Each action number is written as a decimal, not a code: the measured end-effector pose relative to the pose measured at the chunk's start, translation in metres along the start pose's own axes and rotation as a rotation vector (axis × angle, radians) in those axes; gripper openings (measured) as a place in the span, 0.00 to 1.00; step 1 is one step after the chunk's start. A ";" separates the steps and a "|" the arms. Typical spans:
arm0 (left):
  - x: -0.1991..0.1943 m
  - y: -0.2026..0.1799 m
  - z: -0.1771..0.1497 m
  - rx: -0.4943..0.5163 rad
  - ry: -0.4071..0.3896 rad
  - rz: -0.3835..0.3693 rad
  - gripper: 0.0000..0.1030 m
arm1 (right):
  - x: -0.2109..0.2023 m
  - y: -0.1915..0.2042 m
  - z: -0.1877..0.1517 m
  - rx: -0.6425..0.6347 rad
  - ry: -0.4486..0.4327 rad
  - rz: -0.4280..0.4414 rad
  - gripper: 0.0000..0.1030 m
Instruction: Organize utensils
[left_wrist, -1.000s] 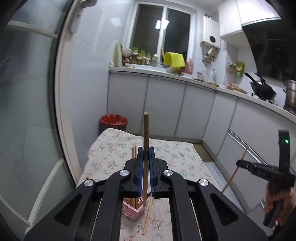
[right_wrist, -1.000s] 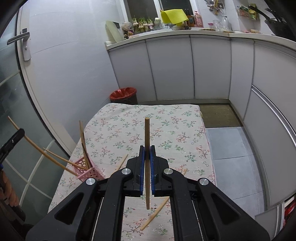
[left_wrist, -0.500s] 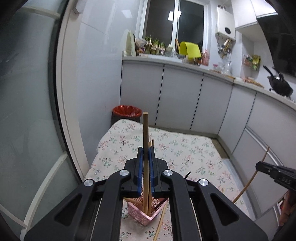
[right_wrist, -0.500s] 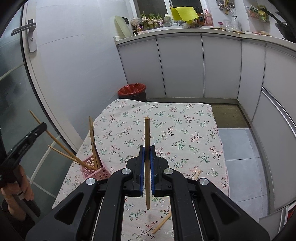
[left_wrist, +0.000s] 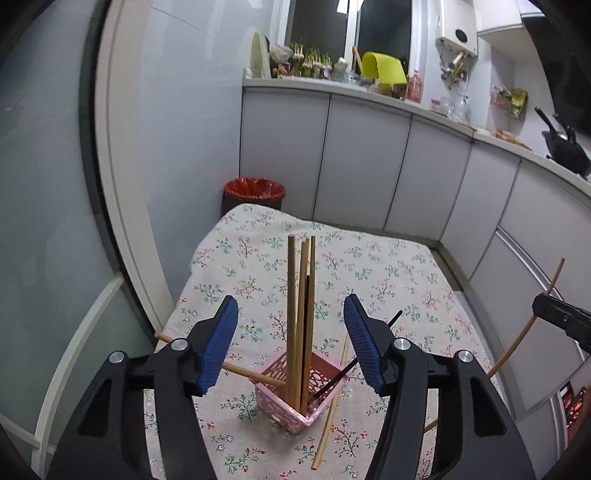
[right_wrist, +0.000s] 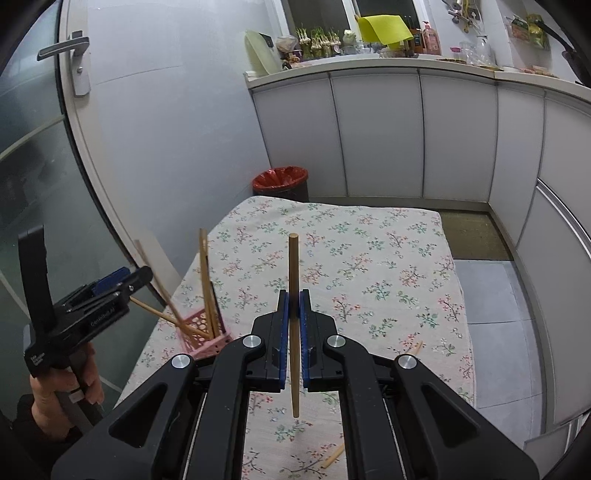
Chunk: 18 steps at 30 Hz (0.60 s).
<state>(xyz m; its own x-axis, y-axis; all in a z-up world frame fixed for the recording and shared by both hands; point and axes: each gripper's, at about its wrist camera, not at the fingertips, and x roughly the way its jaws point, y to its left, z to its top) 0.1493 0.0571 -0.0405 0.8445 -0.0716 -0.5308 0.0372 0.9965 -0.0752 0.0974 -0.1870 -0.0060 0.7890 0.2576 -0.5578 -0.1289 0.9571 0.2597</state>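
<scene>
A pink perforated basket (left_wrist: 295, 397) stands on the floral tablecloth (left_wrist: 369, 266) and holds several wooden chopsticks (left_wrist: 300, 317) upright, plus a dark one leaning right. My left gripper (left_wrist: 290, 336) is open just above the basket, empty, its blue pads either side of the sticks. My right gripper (right_wrist: 293, 321) is shut on one wooden chopstick (right_wrist: 293, 280), held upright above the table to the right of the basket (right_wrist: 207, 338). A loose chopstick (left_wrist: 330, 413) lies on the cloth by the basket. The left gripper also shows in the right wrist view (right_wrist: 118, 284).
A red-lined bin (left_wrist: 255, 190) stands beyond the table's far end. Grey cabinets (left_wrist: 369, 158) run along the back and right. A glass door (right_wrist: 55, 166) is on the left. Loose chopsticks (right_wrist: 334, 456) lie near the table's right front.
My left gripper has opened and let its chopstick go into the basket, where it now stands. My right gripper still holds its chopstick and has shifted slightly.
</scene>
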 end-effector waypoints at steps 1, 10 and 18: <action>-0.002 0.001 0.000 0.001 0.005 -0.002 0.57 | -0.001 0.004 0.001 0.002 -0.005 0.014 0.04; -0.007 0.018 -0.016 0.002 0.081 0.051 0.71 | -0.016 0.041 0.022 -0.003 -0.121 0.140 0.04; -0.002 0.035 -0.023 -0.010 0.125 0.072 0.74 | 0.007 0.060 0.030 0.030 -0.183 0.221 0.04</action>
<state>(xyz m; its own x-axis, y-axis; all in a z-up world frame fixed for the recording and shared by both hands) 0.1364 0.0911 -0.0616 0.7713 -0.0056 -0.6364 -0.0269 0.9988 -0.0414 0.1132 -0.1317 0.0295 0.8397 0.4282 -0.3339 -0.2938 0.8754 0.3839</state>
